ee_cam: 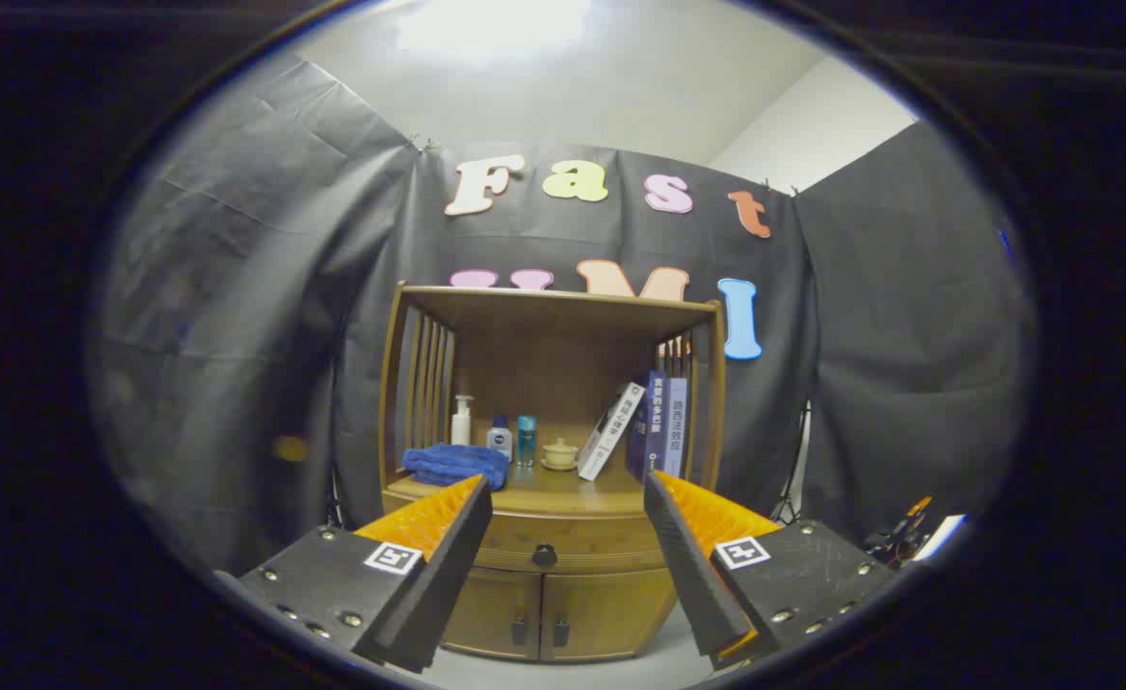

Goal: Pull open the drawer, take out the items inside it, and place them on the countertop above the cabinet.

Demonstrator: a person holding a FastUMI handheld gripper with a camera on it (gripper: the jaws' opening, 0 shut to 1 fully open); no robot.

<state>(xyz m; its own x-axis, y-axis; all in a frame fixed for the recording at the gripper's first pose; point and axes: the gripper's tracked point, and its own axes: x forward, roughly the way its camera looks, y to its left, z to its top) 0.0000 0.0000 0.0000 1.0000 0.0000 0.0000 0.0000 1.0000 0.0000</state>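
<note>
Drawer (543, 542), wooden with dark knob (544, 555), closed beyond parted tool (567, 498).

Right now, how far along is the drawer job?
Nothing is done yet: the drawer is shut, its knob untouched. The gripper is open, holding nothing, and lined up short of the knob. Pulling the drawer open and moving its items onto the countertop remains.

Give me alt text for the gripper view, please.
An open gripper points at a wooden cabinet whose drawer is shut, its dark knob between the fingers. On the countertop beyond: blue cloth, bottles, cup, books.
</note>
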